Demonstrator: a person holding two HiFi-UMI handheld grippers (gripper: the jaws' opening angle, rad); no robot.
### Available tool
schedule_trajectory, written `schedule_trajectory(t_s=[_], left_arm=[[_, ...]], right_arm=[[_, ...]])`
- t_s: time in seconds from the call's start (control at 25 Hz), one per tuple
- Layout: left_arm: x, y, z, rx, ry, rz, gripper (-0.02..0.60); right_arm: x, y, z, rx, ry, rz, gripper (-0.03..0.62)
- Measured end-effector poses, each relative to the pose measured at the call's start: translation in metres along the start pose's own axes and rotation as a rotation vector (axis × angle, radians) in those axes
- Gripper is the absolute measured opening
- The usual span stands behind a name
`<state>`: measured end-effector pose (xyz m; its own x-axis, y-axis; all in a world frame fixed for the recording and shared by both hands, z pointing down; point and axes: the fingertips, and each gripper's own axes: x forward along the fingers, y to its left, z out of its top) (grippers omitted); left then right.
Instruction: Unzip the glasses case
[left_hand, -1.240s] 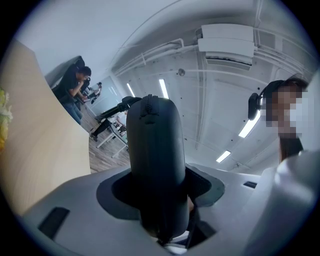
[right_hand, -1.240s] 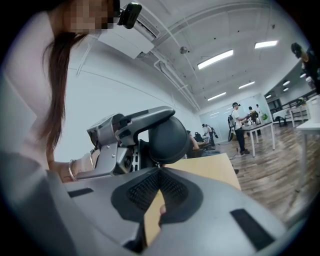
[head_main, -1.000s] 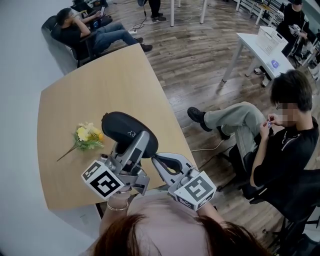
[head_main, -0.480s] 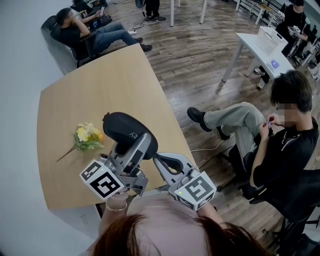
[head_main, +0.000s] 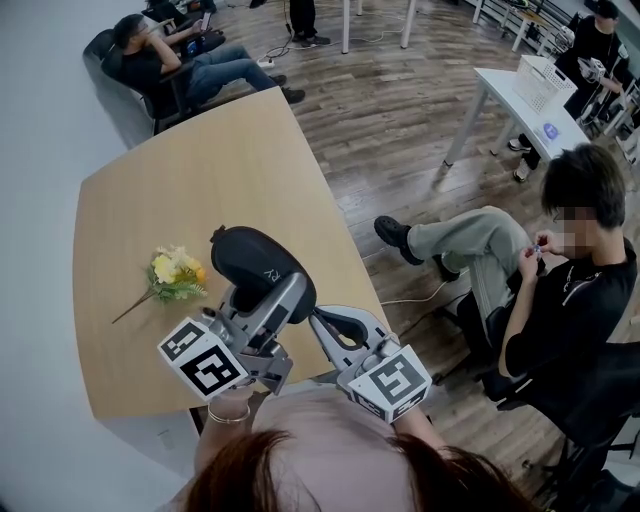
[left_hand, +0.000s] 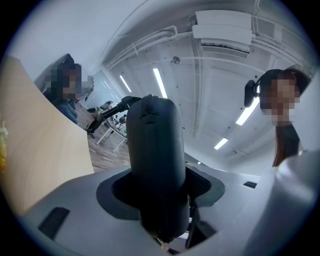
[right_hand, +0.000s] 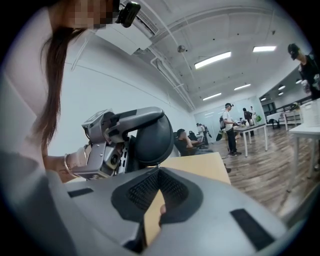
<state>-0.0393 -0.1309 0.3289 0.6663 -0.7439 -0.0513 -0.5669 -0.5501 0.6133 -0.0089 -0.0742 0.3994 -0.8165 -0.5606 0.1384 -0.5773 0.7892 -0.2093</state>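
Glasses case — dark and rounded — is over the near part of the wooden table, just right of a small bunch of yellow flowers. The left gripper clamps its near end, jaws spread wide around it. Beside it, the right gripper has its tips pressed together at the case's edge — whether they pinch the zip cannot be told. A seated person is far right.

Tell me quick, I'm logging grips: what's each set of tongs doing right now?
Left tongs: closed on the glasses case.
Right tongs: tips together beside it; nothing seen between them.
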Motion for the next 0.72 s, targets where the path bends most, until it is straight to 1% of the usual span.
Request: schedule_trajectory(t_s=[0.16,0.72], left_arm=[[0.002,-0.001,-0.004,0.004,0.026,-0.002,0.259],[0.01,-0.005,-0.015,0.032,0.103,-0.013,0.259]], right_arm=[[-0.003,-0.006,-0.004,-0.019,0.016,-0.015,0.014],[-0.006,-0.016,-0.003,-0.034,0.014,-0.046,0.014]])
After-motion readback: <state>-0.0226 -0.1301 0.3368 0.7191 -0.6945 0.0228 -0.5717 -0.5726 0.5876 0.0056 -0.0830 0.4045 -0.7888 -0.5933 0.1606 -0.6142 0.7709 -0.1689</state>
